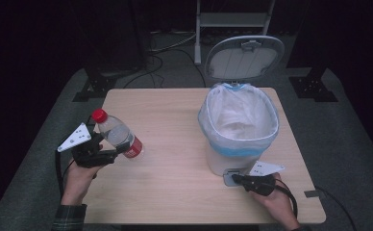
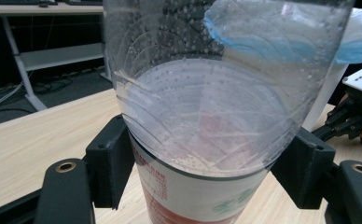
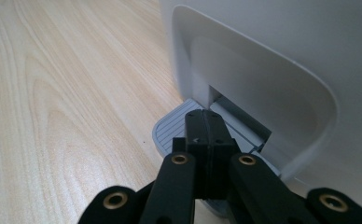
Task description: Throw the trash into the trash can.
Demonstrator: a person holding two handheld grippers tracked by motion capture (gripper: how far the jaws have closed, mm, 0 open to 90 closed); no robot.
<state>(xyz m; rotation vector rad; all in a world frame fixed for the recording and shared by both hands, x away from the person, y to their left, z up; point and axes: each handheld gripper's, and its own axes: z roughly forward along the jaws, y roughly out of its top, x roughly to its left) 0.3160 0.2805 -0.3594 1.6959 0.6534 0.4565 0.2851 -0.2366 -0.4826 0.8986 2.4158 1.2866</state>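
Observation:
A clear plastic bottle (image 1: 117, 134) with a red cap and a red and white label is held tilted above the table's left side. My left gripper (image 1: 103, 151) is shut on its body. In the left gripper view the bottle (image 2: 207, 102) stands between the two black pads (image 2: 109, 158), which press on its sides. A white pedal bin (image 1: 237, 130) with a blue-edged liner stands at the right, its lid (image 1: 244, 57) raised. My right gripper (image 1: 235, 179) is shut, its tips resting on the bin's grey pedal (image 1: 229, 178). In the right gripper view the shut jaws of the right gripper (image 3: 206, 135) lie over the pedal (image 3: 170, 130).
The wooden table (image 1: 175, 144) has bare surface between the bottle and the bin. A metal frame (image 1: 232, 19) and cables lie on the dark floor behind it. In the left gripper view my right gripper (image 2: 351, 116) sits beside the bin's base.

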